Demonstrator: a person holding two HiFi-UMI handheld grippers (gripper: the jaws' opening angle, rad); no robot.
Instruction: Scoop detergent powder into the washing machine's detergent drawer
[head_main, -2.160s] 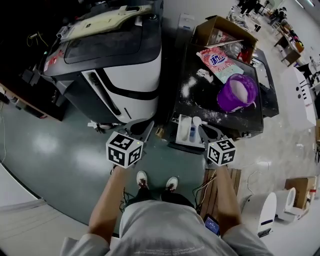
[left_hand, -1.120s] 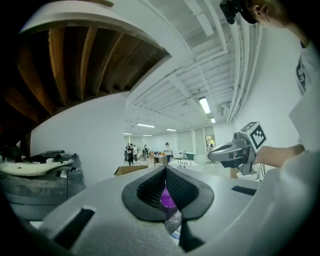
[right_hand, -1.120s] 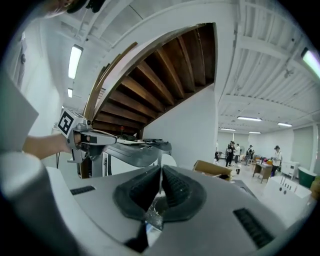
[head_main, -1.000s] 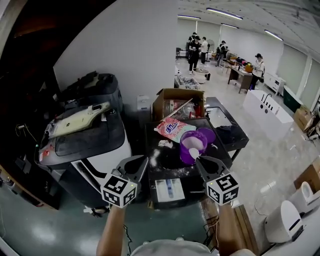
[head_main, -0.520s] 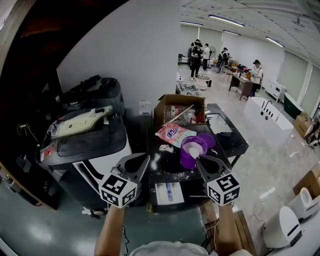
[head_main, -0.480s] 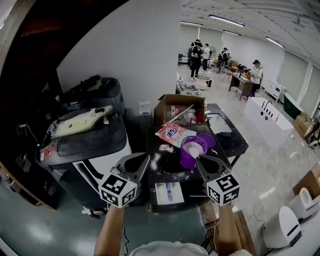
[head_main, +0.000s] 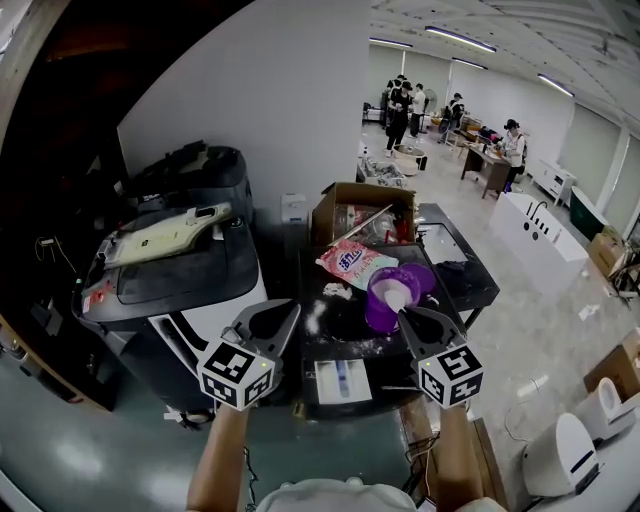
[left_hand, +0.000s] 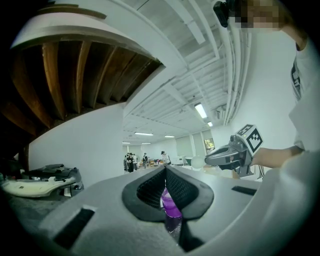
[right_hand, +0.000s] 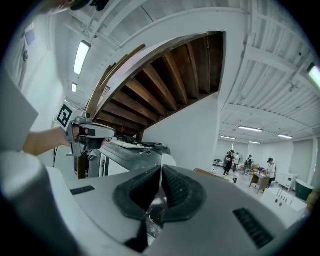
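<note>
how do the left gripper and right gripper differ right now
The right gripper is shut on the handle of a white scoop. The left gripper is shut on nothing. In the head view, the right gripper's tips reach the near side of the purple tub, while the left gripper sits off to the tub's left, by the grey machine. Both point away from the person, side by side.

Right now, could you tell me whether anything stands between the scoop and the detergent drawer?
Nothing visible does. The scoop, clamped in the right gripper, shows over the purple tub; the open detergent drawer lies uncovered, and the left gripper is left of it.
</note>
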